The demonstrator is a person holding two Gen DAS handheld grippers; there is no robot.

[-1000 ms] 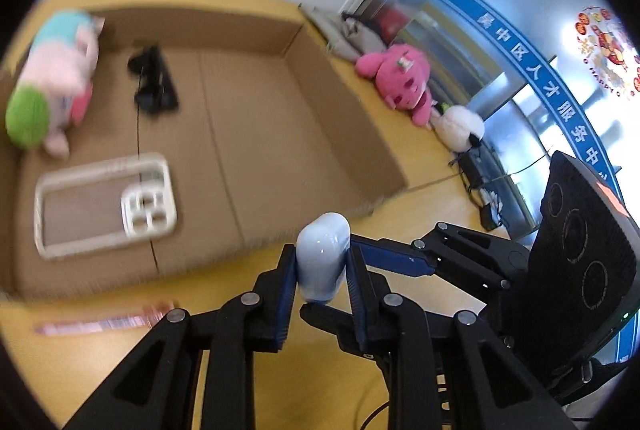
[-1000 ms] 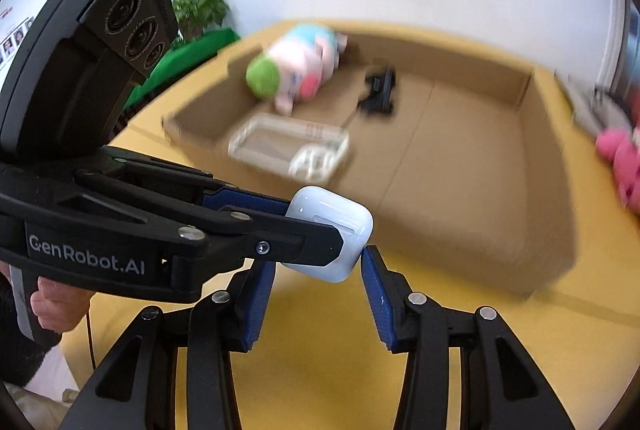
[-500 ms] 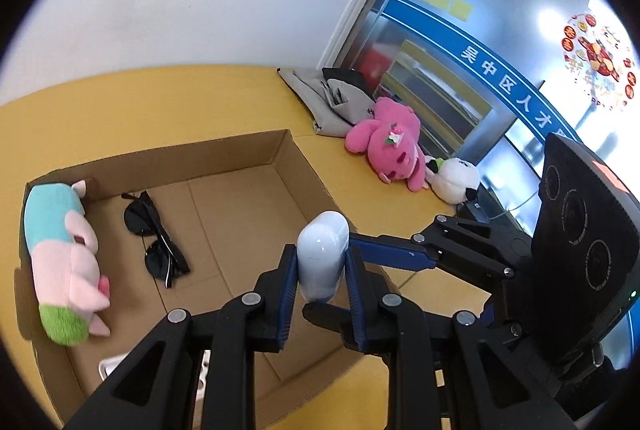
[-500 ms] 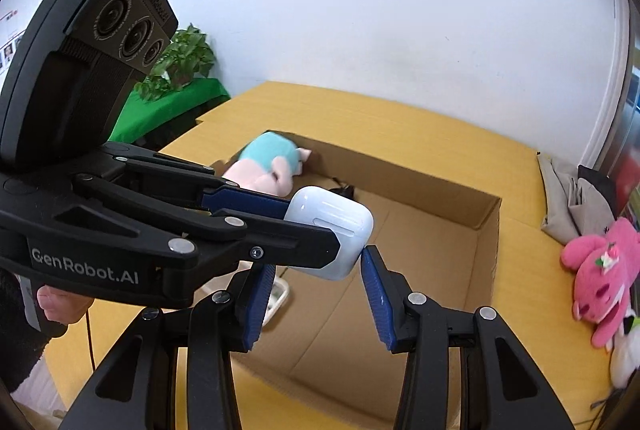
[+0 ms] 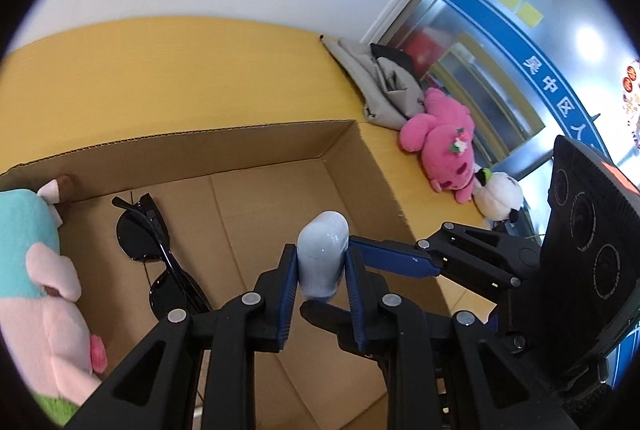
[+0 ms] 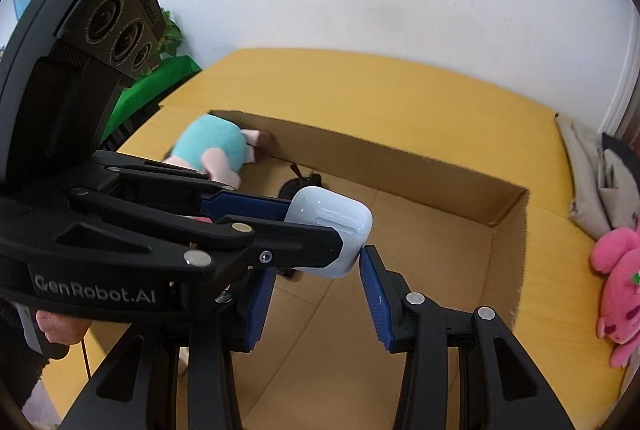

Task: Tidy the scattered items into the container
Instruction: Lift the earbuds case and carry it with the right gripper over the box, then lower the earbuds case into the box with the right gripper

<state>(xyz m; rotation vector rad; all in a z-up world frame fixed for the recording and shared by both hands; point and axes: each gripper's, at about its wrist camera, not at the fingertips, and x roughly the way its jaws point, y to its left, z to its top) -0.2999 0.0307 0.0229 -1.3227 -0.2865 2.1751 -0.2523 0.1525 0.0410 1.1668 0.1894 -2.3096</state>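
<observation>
A yellow table (image 5: 168, 70) fills the middle of both views, and on it sits an open cardboard box (image 5: 360, 166) taking up the lower centre. Inside the box, at the left edge of the left wrist view, lies a teal and pink plush toy (image 5: 44, 270), with black sunglasses (image 5: 160, 258) just beside it on the box floor. Outside the box, at the right of that view, a grey folded cloth (image 5: 376, 78) lies above a pink plush toy (image 5: 444, 146) and a small white plush toy (image 5: 500, 196). The left gripper (image 5: 321, 264) has its blue pads (image 5: 289, 282) pressed narrow on both sides of a white earbud case (image 5: 322, 258), held above the box interior. In the right wrist view the right gripper (image 6: 316, 296) stands half apart; its pads (image 6: 376, 302) clear of the case (image 6: 332, 226), which sits just above the gap
</observation>
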